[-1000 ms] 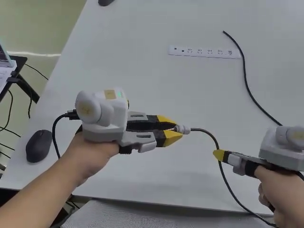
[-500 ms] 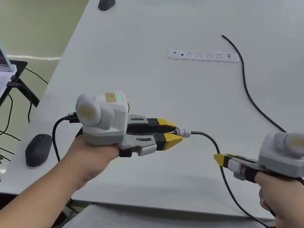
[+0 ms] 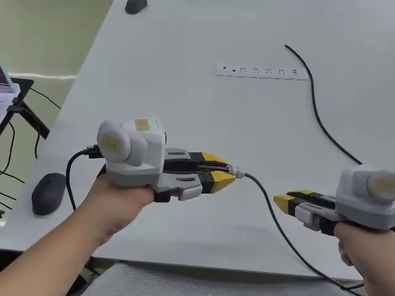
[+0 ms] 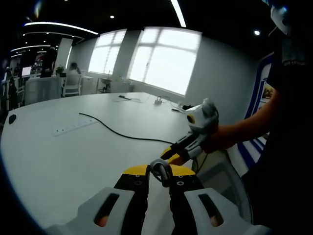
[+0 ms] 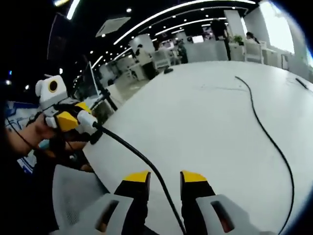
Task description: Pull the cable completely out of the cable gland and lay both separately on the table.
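Note:
My left gripper (image 3: 228, 172) is held level above the table's near edge, shut on the small grey cable gland (image 3: 237, 172). In the left gripper view the gland (image 4: 160, 171) sits pinched between the yellow tips. A black cable (image 3: 278, 225) leaves the gland and slopes down to the right, past the table edge. My right gripper (image 3: 282, 201) is at the lower right with its jaws apart, pointing left. In the right gripper view the cable (image 5: 139, 155) runs between the open right gripper (image 5: 165, 177) tips without being pinched, back to the gland (image 5: 89, 121).
A white power strip (image 3: 261, 71) lies far across the white table (image 3: 185, 92), with its black cord (image 3: 316, 108) trailing toward the right. A dark mouse (image 3: 48, 192) rests near the left edge and another (image 3: 136, 6) at the far end.
The right gripper's jaws have parted around the cable. The cable's arch beside the gland has straightened into a downward slope. The left gripper still holds the gland in about the same place.

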